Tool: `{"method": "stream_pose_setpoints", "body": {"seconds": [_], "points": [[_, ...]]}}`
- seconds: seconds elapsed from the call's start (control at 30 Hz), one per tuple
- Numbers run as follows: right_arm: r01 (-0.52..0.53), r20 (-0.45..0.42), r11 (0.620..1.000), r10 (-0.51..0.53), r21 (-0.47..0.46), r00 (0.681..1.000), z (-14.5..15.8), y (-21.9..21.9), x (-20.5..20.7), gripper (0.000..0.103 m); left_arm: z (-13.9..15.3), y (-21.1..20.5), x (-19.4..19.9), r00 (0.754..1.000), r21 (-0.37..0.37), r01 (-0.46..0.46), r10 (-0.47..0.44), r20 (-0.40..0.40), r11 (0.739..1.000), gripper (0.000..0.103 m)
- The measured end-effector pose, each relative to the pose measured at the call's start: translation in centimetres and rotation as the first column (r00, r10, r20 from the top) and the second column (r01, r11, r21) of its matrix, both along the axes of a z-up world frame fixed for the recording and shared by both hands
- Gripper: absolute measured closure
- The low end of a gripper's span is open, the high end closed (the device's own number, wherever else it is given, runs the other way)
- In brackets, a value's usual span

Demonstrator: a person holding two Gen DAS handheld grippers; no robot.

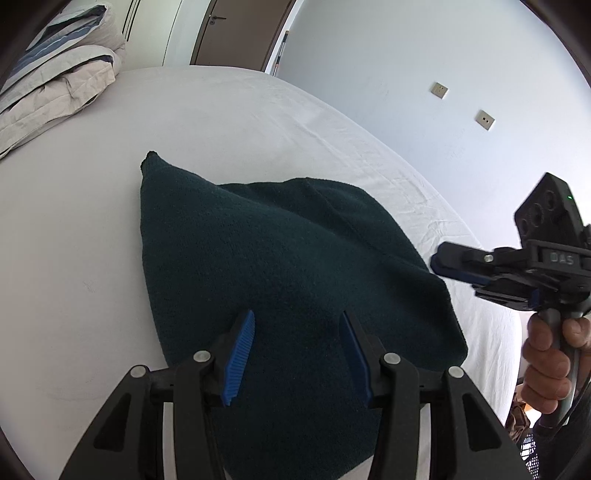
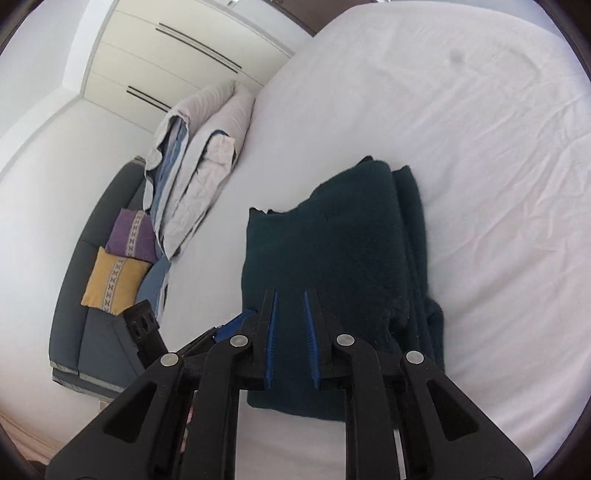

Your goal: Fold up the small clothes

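the left gripper [image 1: 297, 321] hangs over the near part of a dark green fleece garment [image 1: 280, 266], its blue-padded fingers [image 1: 242, 354] spread apart with only air between them, nothing pinched. the right gripper [image 2: 290, 302] has its blue pads standing a narrow gap apart, also empty, poised above the near edge of the same garment; in the left wrist view it comes in from the right side, held by a hand [image 1: 550, 365] wrapped round its grip.

the garment lies in the middle of the bed, folded into a thick, roughly rectangular bundle. its pile is plush and matte, so dark a teal it reads nearly black. on its right side in the right wrist view several stacked layers show as parallel folds, and one far corner sticks up in a small point [image 1: 149, 157] (a corner or cuff, hard to tell which).

it rests on a white bed sheet [image 2: 461, 155], lightly creased, with one faint dark spot far off. at the far left edge of the bed sits a folded duvet [image 2: 207, 155] in pale grey with blue stripes.

beyond the bed, a grey sofa [image 2: 99, 332] carries a purple cushion [image 2: 131, 236] and a yellow cushion [image 2: 110, 280], touching each other. behind stands a cream wardrobe [image 2: 177, 55] with dark bar handles. the left wrist view shows a brown door [image 1: 240, 33] and a pale wall with two switch plates [image 1: 461, 105].
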State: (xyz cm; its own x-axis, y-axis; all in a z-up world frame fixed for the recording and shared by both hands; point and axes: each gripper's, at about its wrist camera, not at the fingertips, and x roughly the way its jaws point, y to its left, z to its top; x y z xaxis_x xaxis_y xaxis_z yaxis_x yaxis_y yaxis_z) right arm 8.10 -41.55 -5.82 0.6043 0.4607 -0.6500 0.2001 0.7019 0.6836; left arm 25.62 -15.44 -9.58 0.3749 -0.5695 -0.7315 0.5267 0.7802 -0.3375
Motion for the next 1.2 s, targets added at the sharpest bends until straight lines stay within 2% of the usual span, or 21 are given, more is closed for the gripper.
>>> {"method": "stream_pose_setpoints", "body": {"seconds": [0.03,0.07,0.1,0.17,0.23,0.3,0.37,0.43,0.47,0.57,0.63,0.7,0.77,0.8,0.87,0.97,1.07,1.13,1.2], "points": [[0.023,-0.057,1.0,-0.023,-0.009,0.998,-2.0,-0.2,0.6,0.088,-0.2,0.0,0.0,1.0,0.001,-0.002,0.002,-0.001,1.0,0.052],[0.058,-0.106,0.998,-0.061,-0.035,0.993,-3.8,-0.8,0.7,0.095,-0.4,0.1,0.1,1.0,-0.007,-0.002,0.002,-0.005,1.0,0.052],[0.089,-0.098,0.996,-0.087,0.018,0.991,-5.4,-1.5,0.4,0.101,-0.4,0.2,0.1,1.0,-0.013,-0.004,0.003,-0.009,1.0,0.052],[0.133,-0.025,0.973,-0.13,0.19,0.991,-7.5,-3.4,-1.3,0.103,-0.2,0.5,0.0,1.0,-0.029,-0.002,0.002,-0.012,1.0,0.052],[0.15,0.008,0.964,-0.156,0.221,0.988,-8.0,-4.1,-3.1,0.103,0.6,0.8,0.0,1.0,-0.044,-0.009,0.009,0.008,0.999,0.052],[0.149,0.027,0.967,-0.158,0.206,0.987,-7.9,-4.2,-4.3,0.103,1.2,0.9,0.4,0.999,-0.04,-0.026,0.028,0.036,0.999,0.052],[0.142,0.016,0.975,-0.147,0.168,0.989,-7.2,-4.0,-4.9,0.103,1.1,0.8,1.2,0.999,-0.035,-0.033,0.034,0.026,0.999,0.052],[0.127,0.002,0.988,-0.127,0.091,0.992,-5.8,-3.4,-4.9,0.103,0.2,0.3,2.0,0.999,-0.008,-0.032,0.032,-0.003,0.999,0.052],[0.116,0.002,0.99,-0.117,0.077,0.993,-5.2,-2.9,-5.0,0.098,-0.3,-0.1,2.3,1.0,0.01,-0.026,0.026,-0.013,1.0,0.052],[0.032,0.06,0.996,-0.037,0.083,0.998,-2.1,-1.6,-5.2,0.096,-1.1,-0.5,2.4,1.0,0.02,-0.026,0.026,-0.001,0.999,0.051],[-0.026,0.031,0.999,0.024,0.04,0.999,-2.1,-0.2,-5.4,0.096,-1.2,-0.4,2.5,0.999,0.004,-0.029,0.029,-0.015,1.0,0.05],[-0.049,-0.096,0.998,0.046,-0.028,0.994,-4.8,0.5,-5.1,0.097,-1.5,-0.4,2.8,0.999,0.0,-0.022,0.022,-0.032,1.0,0.051],[-0.028,-0.078,0.998,0.032,0.049,0.996,-6.2,-0.6,-6.0,0.101,-1.5,-0.6,2.7,1.0,0.021,-0.01,0.01,-0.026,1.0,0.051],[-0.021,-0.082,0.999,0.025,0.044,0.996,-5.6,-0.9,-6.1,0.101,-1.5,-0.8,2.7,1.0,0.036,-0.005,0.005,-0.019,0.999,0.051],[-0.008,-0.037,1.0,0.007,-0.015,0.999,-3.6,-1.2,-5.8,0.096,-1.6,-0.9,2.7,1.0,0.045,-0.007,0.007,-0.014,0.999,0.051],[0.001,0.047,1.0,0.0,-0.024,0.999,-0.4,-2.1,-3.9,0.096,-1.6,-1.1,2.6,1.0,0.051,-0.009,0.009,-0.009,0.999,0.051],[-0.013,0.098,0.998,0.019,-0.063,0.995,1.9,-2.0,-0.1,0.096,-1.5,-1.5,2.6,1.0,0.073,-0.007,0.007,-0.002,0.997,0.05],[-0.026,0.095,0.997,0.033,-0.076,0.995,2.3,-1.5,3.3,0.096,-1.5,-1.6,2.6,1.0,0.079,-0.006,0.007,-0.003,0.997,0.05],[-0.052,0.08,0.998,0.055,-0.043,0.995,1.9,-1.2,6.2,0.096,-1.4,-1.7,2.6,1.0,0.084,-0.003,0.004,-0.004,0.996,0.05]]}}
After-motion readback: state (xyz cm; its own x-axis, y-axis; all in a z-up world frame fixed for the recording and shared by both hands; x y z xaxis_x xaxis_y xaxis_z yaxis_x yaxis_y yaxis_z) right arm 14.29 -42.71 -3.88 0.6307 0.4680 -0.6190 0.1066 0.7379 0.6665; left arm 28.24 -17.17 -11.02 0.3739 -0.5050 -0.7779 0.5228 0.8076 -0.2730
